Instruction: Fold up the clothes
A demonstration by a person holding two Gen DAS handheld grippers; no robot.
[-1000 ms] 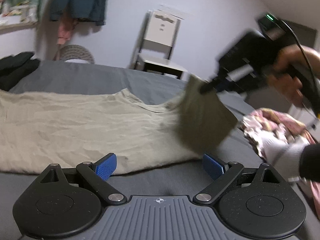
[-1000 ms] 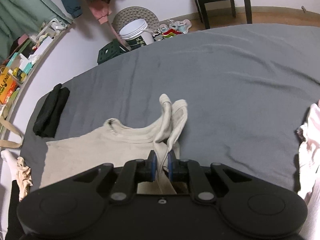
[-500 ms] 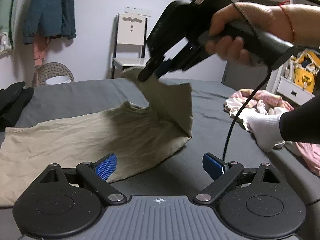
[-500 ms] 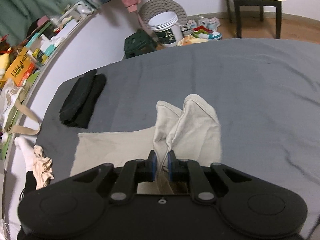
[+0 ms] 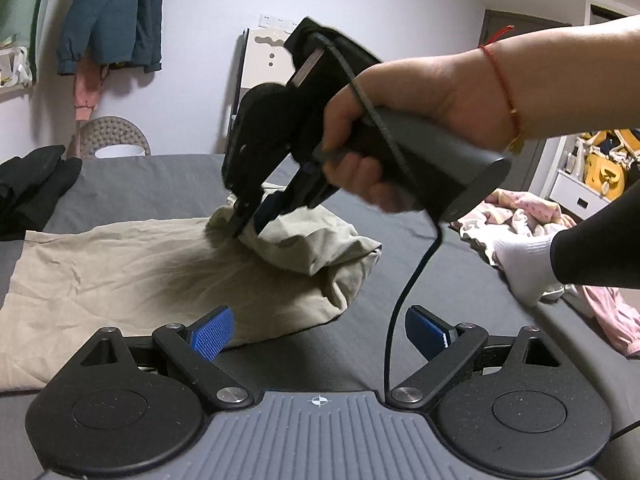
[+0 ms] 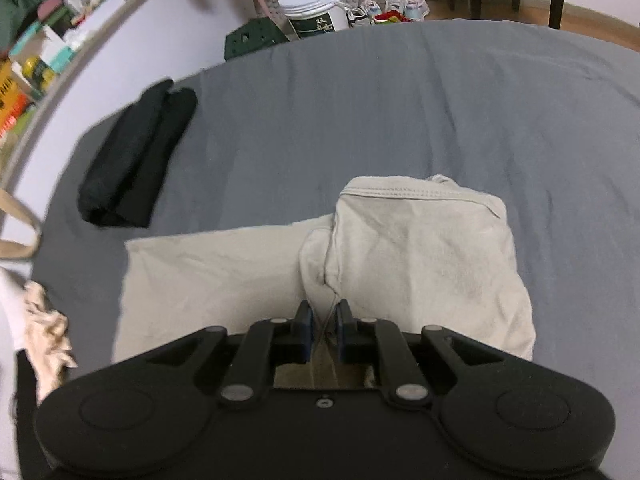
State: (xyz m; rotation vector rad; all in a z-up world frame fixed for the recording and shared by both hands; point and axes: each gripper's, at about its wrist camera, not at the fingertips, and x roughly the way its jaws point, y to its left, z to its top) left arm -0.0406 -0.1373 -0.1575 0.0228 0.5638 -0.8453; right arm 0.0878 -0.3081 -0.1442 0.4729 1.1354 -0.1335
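While the left gripper is idling with fingers wide, a beige T-shirt sleeve is being pinched by the right gripper and folded inward over the bed; flat release needed.

Your right hand-held gripper pinched the beige shirt, folding it over on the bed; your left hand-held gripper gaped empty.

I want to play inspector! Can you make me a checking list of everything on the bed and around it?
Surface: grey bed sheet, lightly creased.
Job's things: beige shirt, one end folded over onto itself.
Clutter: folded black garment; pink clothes.
Grippers: right tool shut on the shirt; left tool open, holding nothing.
Cables: black cable hanging from the right tool.
Surroundings: white bucket, chair, teal jacket on the wall.
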